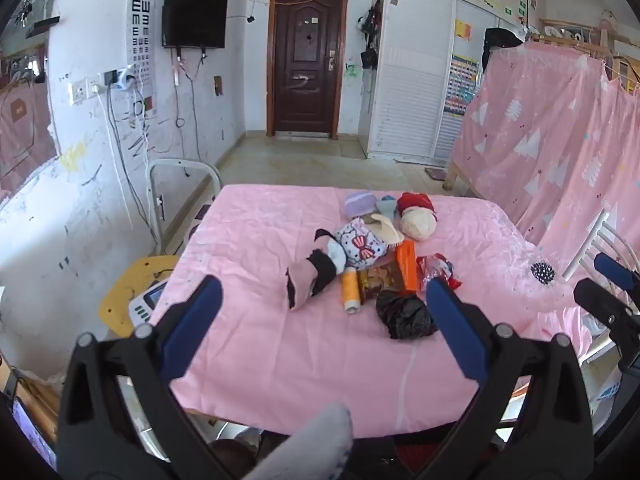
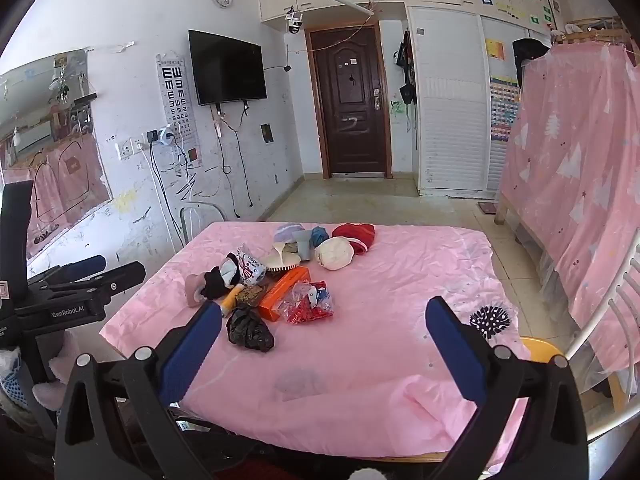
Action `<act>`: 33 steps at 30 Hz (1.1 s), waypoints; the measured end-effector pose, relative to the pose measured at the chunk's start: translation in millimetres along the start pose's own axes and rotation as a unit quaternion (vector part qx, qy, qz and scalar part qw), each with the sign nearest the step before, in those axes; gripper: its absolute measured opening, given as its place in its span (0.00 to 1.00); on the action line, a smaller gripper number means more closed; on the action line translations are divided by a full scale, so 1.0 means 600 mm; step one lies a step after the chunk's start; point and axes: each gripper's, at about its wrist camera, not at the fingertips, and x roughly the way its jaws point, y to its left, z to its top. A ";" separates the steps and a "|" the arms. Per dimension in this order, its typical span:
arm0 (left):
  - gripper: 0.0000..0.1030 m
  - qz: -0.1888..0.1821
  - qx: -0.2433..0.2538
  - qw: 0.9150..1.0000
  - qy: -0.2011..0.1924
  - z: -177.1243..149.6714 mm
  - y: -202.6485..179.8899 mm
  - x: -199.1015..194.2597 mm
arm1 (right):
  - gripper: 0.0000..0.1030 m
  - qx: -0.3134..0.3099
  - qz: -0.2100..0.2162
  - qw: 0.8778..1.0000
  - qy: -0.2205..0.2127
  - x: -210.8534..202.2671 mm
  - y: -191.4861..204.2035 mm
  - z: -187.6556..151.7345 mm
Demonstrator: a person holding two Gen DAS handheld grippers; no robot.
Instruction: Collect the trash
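A pile of items lies on the pink-covered table (image 1: 256,344) (image 2: 380,368). It holds a crumpled black plastic bag (image 1: 404,315) (image 2: 249,329), an orange box (image 1: 407,266) (image 2: 284,293), a red and clear wrapper (image 1: 437,269) (image 2: 310,303), a brown snack packet (image 1: 378,280), a yellow thread spool (image 1: 350,290) and several socks and cloths. My left gripper (image 1: 322,296) is open and empty, held above the near table edge before the pile. My right gripper (image 2: 324,320) is open and empty, right of the pile.
A black spotted item (image 1: 543,273) (image 2: 489,321) lies at the table's right side. A white chair (image 2: 616,320) stands right, another (image 1: 180,184) at the far left. A pink curtain (image 1: 552,140) hangs right. A yellow stool (image 1: 132,288) stands left of the table.
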 end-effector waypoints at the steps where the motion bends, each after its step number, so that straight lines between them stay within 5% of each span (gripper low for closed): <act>1: 0.95 0.000 0.000 1.000 0.000 0.000 0.000 0.000 | 0.89 0.000 0.000 1.000 -0.001 0.000 0.000 0.000; 33: 0.95 0.007 0.012 1.000 -0.010 0.004 -0.004 -0.012 | 0.89 0.001 0.001 1.000 -0.002 0.000 -0.004 0.000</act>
